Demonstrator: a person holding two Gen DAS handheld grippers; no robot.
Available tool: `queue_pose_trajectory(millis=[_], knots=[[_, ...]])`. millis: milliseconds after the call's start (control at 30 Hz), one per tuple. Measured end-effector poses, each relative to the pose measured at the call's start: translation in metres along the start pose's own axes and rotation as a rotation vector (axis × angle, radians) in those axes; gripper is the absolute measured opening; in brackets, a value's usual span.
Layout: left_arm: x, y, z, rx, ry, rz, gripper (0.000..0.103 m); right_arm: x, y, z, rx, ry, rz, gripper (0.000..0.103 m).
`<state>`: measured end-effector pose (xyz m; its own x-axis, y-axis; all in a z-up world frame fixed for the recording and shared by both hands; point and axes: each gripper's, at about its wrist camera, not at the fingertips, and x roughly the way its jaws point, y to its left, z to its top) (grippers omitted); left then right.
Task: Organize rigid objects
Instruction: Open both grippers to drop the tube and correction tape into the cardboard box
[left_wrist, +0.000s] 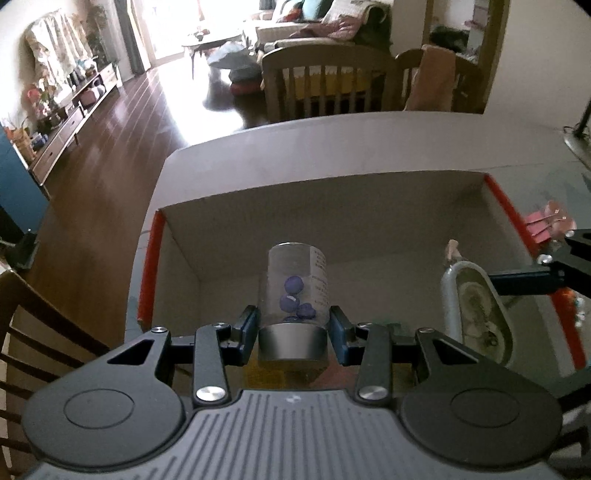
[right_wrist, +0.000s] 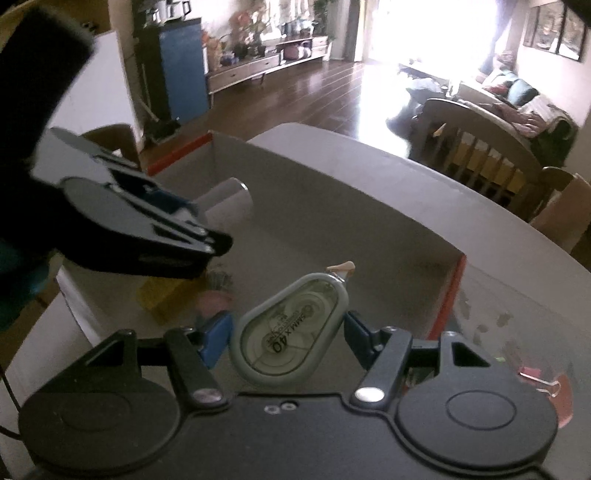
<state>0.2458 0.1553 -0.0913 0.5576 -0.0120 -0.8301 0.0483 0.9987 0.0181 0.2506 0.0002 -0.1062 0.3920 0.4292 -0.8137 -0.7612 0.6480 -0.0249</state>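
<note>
My left gripper (left_wrist: 293, 326) is shut on a clear jar (left_wrist: 295, 288) with a grey lid and purple pieces inside, held over the open cardboard box (left_wrist: 332, 188). My right gripper (right_wrist: 288, 334) holds a grey correction tape dispenser (right_wrist: 291, 328) between its blue pads, also over the box (right_wrist: 369, 206). The dispenser shows at the right of the left wrist view (left_wrist: 480, 314). The left gripper with the jar (right_wrist: 231, 201) shows at the left of the right wrist view.
A yellow block (right_wrist: 166, 295) and small items lie on the box floor. Pink binder clips (left_wrist: 546, 225) lie on the glass table right of the box, also in the right wrist view (right_wrist: 546, 384). Wooden chairs (left_wrist: 321, 81) stand beyond the table.
</note>
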Motion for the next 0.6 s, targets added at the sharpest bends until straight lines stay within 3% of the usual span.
queue_pose_trajectory(millis=[367,600], knots=[[0.038,-0.012,-0.004,0.069,0.132,0.007,0.04,0.017,0.003,0.0,-0.002,0.071,0.012,0.066],[0.044,-0.02,-0.001,0.116,0.166,-0.001,0.04,0.022,0.004,-0.002,0.002,0.096,0.016,0.066]])
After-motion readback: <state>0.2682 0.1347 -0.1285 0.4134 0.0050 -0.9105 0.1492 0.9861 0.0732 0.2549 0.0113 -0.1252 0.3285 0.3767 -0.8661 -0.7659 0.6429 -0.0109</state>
